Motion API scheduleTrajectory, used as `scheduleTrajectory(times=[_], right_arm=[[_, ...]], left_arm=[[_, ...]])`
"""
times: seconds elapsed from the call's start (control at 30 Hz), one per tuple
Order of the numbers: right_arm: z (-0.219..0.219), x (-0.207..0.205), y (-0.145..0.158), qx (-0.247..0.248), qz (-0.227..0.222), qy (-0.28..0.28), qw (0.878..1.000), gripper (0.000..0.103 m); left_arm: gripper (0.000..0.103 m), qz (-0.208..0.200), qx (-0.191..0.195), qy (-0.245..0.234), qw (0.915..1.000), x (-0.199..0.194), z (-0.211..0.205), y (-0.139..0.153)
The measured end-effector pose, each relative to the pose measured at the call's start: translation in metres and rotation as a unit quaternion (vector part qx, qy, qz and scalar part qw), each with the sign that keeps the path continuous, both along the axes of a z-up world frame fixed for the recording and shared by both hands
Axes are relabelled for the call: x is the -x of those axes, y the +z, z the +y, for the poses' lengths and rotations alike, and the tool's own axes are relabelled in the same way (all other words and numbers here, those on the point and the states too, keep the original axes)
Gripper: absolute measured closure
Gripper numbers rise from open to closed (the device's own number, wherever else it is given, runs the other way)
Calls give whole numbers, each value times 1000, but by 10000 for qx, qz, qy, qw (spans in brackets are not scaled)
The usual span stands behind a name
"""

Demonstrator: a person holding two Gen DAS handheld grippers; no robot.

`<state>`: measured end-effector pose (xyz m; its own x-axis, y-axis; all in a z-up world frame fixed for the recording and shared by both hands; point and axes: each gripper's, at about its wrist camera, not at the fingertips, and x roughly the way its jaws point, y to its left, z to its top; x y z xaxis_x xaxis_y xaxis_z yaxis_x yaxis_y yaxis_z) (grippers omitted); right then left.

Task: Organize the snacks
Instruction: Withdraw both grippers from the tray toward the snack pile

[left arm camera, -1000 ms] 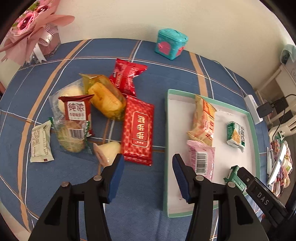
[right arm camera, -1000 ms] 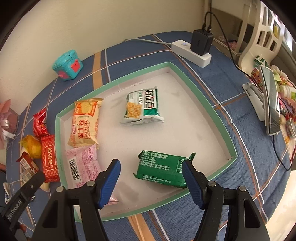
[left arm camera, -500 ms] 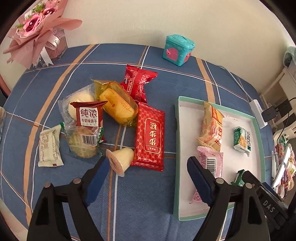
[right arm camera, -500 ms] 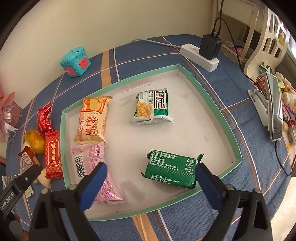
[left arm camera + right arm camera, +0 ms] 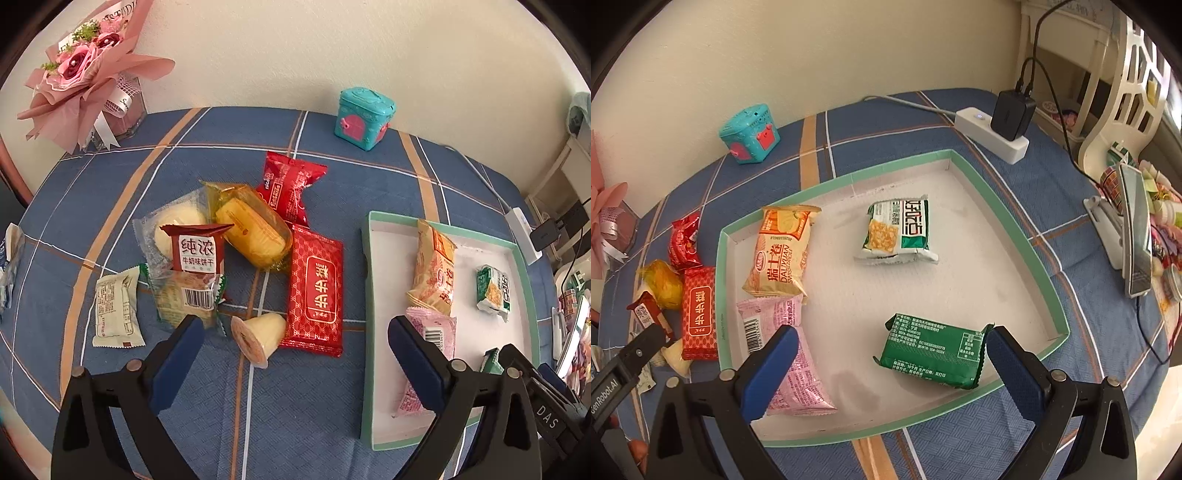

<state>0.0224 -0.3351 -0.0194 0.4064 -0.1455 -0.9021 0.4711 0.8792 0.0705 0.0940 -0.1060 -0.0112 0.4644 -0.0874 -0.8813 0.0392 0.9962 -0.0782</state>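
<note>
A white tray with a green rim (image 5: 1049, 280) (image 5: 365, 295) holds an orange Swiss roll pack (image 5: 781, 254), a pink pack (image 5: 786, 354), a green-and-white pack (image 5: 899, 230) and a dark green pack (image 5: 932, 350). Left of the tray lie loose snacks: a flat red pack (image 5: 316, 291), a small jelly cup (image 5: 258, 334), a yellow cake pack (image 5: 251, 229), a red wrapped pack (image 5: 286, 186), a biscuit pack (image 5: 194, 251) and a pale sachet (image 5: 114, 308). My left gripper (image 5: 295, 350) is open above the cloth near the jelly cup. My right gripper (image 5: 886, 358) is open and empty over the tray's near part.
A teal toy box (image 5: 364, 118) stands at the back by the wall. A pink bouquet (image 5: 85, 70) is at the back left. A white power strip with a black charger (image 5: 997, 129) lies right of the tray. A phone on a stand (image 5: 1134, 232) is at the far right.
Both grippers have opened wider and pulled back and up. The dark green pack stays lying in the tray.
</note>
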Motion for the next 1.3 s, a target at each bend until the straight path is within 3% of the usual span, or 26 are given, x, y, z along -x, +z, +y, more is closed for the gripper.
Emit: scheduleTrajectory(times=[0.23,0.37,0.7,0.9,1.03,1.13,1.3], right_arm=[[4,-5,-1,-83,182,72,9998,0],[6,-3,1,-240,58,108,9996,0],[8,0,10,-47,-112,-157,9998,0],[25,-8,13,-147,-206,101,9996,0],[48,-16,16,72,-209,366,9991,0],[67,-24,15,-13,-228,596,9980,0],[110,-41,14,-266,-240,1029,9940,0]], left_arm=[[3,-92,-5,86,9999,-1,4,7],[3,-136,-1,246,9996,-3,11,11],[3,-273,-246,628,9974,-5,39,18],[3,-94,-301,842,9960,-8,67,20],[3,172,-77,1253,9919,-9,102,12],[3,240,93,1500,9884,-9,126,8],[3,200,-21,1782,9838,-8,162,3]])
